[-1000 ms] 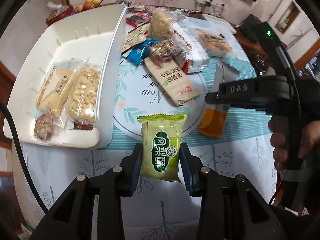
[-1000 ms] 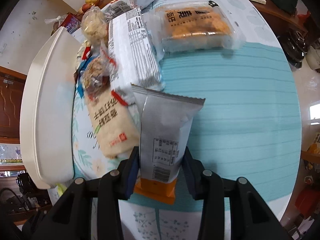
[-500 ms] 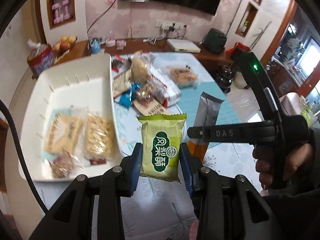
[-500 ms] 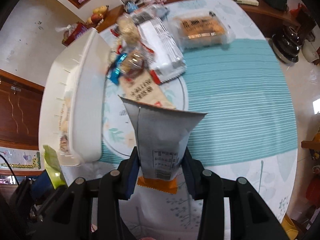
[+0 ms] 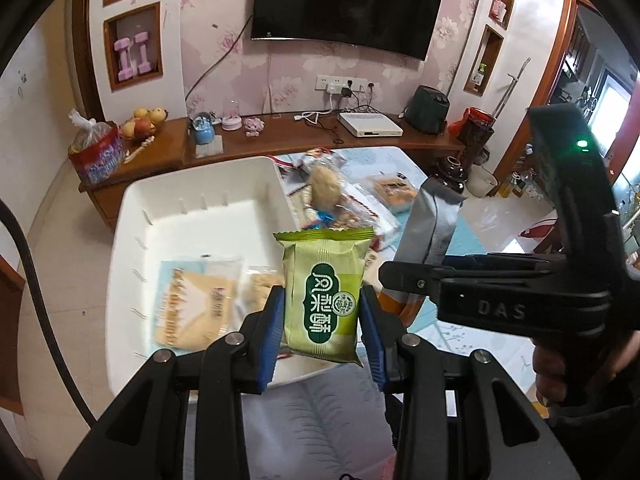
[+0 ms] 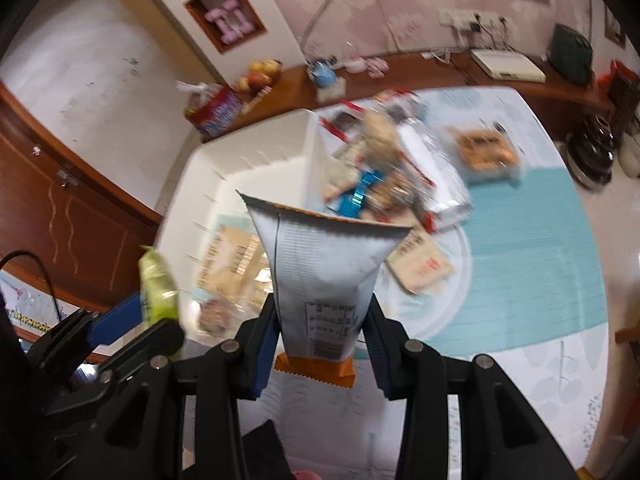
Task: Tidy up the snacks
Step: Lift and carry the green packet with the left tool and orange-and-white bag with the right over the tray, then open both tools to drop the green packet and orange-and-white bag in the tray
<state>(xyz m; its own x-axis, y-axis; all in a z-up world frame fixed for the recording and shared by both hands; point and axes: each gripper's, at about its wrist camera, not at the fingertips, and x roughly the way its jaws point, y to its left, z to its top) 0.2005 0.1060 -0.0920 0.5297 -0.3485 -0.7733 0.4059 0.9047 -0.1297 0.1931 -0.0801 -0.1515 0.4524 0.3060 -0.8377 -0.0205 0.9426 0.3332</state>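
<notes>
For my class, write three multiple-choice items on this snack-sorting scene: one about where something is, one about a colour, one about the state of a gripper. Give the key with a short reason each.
1. Where do the two clear biscuit packs lie?
A. in the white bin
B. on the wooden sideboard
C. on the floor

2. What colour is the packet in the left gripper?
A. red
B. green
C. blue

3. What is the right gripper doing?
A. standing open and empty
B. gripping the bin's rim
C. clamping a silver packet

Key:
1 A: the biscuit packs rest on the floor of the white bin.
2 B: the left gripper clamps a green packet.
3 C: the right gripper has its pads pressed on the silver packet, orange at its lower end.
</notes>
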